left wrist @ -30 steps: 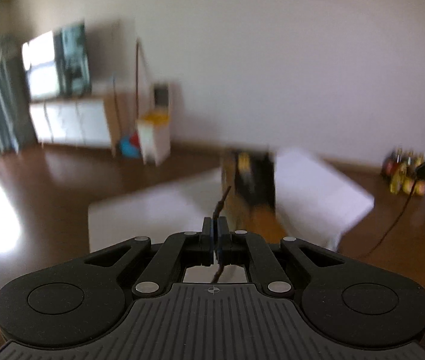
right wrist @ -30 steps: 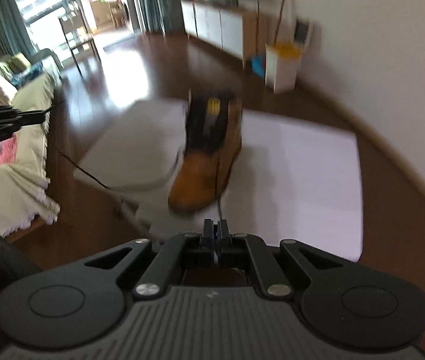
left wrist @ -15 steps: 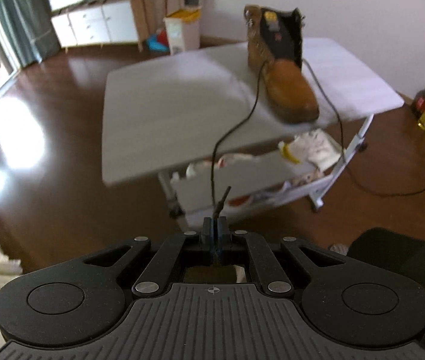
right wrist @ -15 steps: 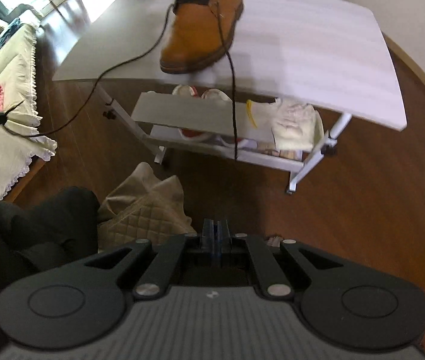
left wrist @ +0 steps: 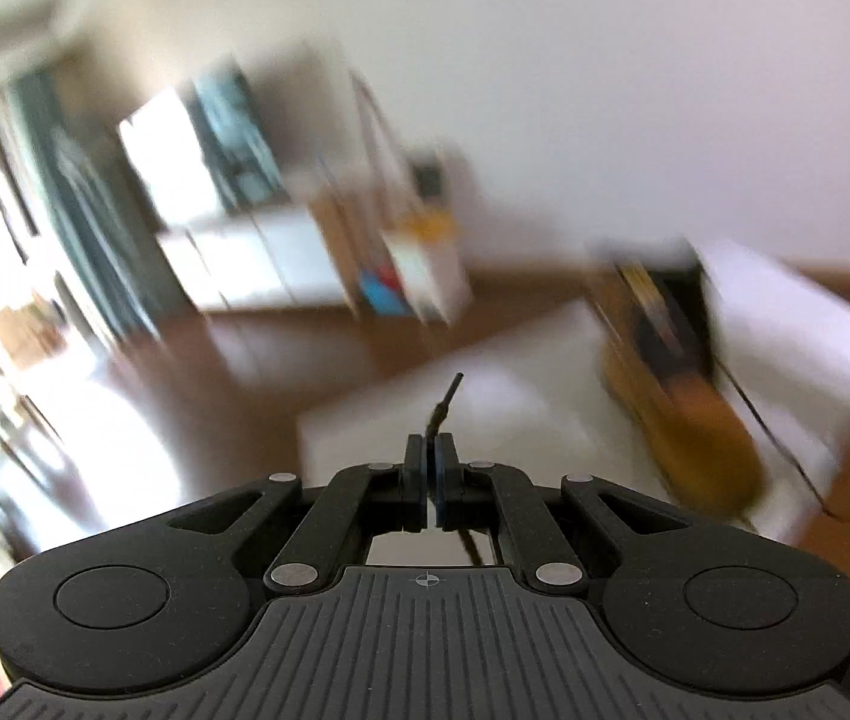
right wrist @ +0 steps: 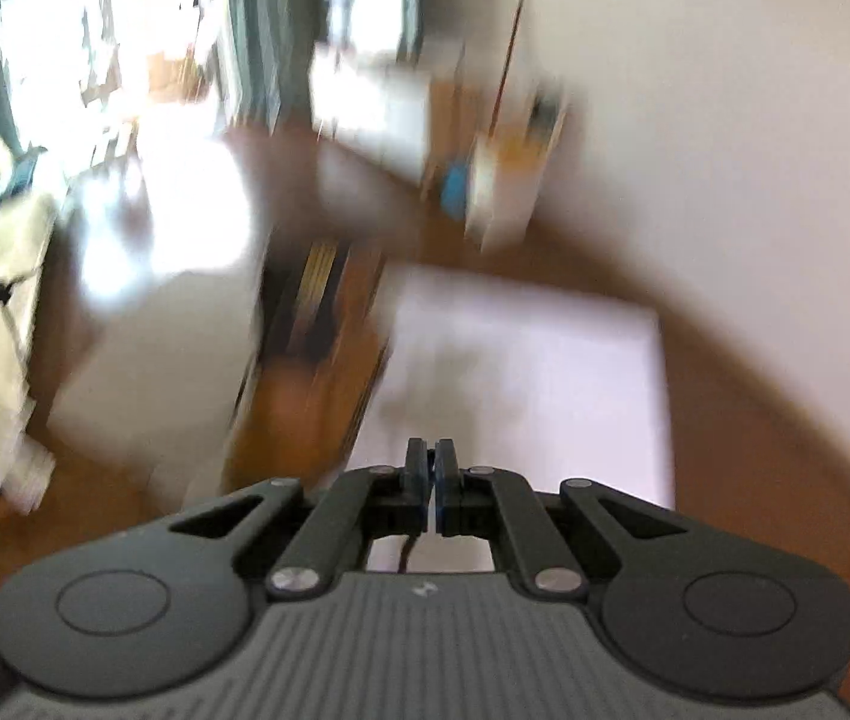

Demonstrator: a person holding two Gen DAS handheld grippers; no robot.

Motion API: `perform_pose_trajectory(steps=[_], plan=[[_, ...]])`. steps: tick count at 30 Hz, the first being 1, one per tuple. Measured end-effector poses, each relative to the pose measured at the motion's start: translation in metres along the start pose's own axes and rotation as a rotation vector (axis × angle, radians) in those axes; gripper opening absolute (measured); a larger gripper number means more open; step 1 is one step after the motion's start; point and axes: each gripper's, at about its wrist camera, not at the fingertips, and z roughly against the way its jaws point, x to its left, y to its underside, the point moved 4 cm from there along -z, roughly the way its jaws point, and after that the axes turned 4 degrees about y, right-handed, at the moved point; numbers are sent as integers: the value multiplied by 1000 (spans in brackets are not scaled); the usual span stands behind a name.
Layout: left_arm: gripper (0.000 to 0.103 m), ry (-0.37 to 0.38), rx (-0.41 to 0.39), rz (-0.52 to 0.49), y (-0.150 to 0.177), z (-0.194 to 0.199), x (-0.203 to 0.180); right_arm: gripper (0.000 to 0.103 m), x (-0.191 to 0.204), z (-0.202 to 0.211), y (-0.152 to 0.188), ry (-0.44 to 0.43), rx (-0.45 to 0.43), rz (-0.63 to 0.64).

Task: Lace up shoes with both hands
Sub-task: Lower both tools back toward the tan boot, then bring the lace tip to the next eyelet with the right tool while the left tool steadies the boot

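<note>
Boot (left wrist: 683, 396) was seen on the white table (left wrist: 797, 324), ahead and to the right of the left gripper (left wrist: 430, 468); in the right wrist view the same boot (right wrist: 311, 372) lay ahead and to the left of the right gripper (right wrist: 430, 474), so it sat between the two hands. Its long axis was judged to run roughly toe-toward-camera, shaft at the far end. Left jaws were clenched on a dark lace end (left wrist: 446, 405), whose stiff tip stuck out past the pads. Right jaws were also clamped; a thin dark strand (right wrist: 406, 552) was visible just behind the pads, taken to be the other lace end, though no tip showed in front. Neither hand was clearly nearer. Both views were heavily smeared: eyelets, lace routing and slack could not be made out, and only a short dark line (left wrist: 779, 438) off the toe was traced.
</note>
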Motion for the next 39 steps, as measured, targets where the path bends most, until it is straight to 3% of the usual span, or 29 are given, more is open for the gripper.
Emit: perform_pose_trajectory(steps=[2, 3, 7, 10, 12, 13, 14, 17, 21, 22, 23, 28, 30, 34, 39], plan=[[3, -74, -56, -7, -23, -9, 12, 3, -8, 17, -45, 34, -163, 23], [3, -101, -58, -7, -28, -23, 16, 3, -7, 15, -52, 27, -179, 35], [3, -51, 44, 8, 14, -74, -2, 3, 6, -28, -38, -29, -110, 68], [8, 6, 140, -5, 71, -118, -30, 3, 19, -68, -11, -69, -41, 85], [28, 44, 184, 12, 104, -140, -45, 3, 28, -98, 11, -97, -8, 93], [49, 65, 203, 23, 123, -151, -53, 3, 33, -113, 21, -111, 9, 98], [57, 79, 193, 23, 131, -151, -57, 3, 39, -128, 32, -126, 19, 107], [60, 107, 146, 4, 148, -146, -67, 3, 50, -150, 51, -149, 22, 129], [60, 160, 41, -25, 145, -133, -84, 3, 64, -161, 65, -196, -18, 150], [60, 204, -29, -59, 137, -121, -97, 3, 67, -158, 65, -210, -33, 158], [60, 218, -40, -64, 137, -122, -99, 3, 68, -156, 67, -226, -45, 165], [57, 490, -222, -177, 110, -86, -169, 3, 83, -143, 90, -293, -92, 248], [57, 537, -268, -235, 106, -77, -199, 3, 88, -136, 97, -300, -111, 272], [57, 565, -300, -312, 100, -75, -241, 3, 95, -120, 107, -342, -120, 300], [45, 579, -331, -420, 103, -66, -274, 3, 102, -102, 110, -375, -140, 301]])
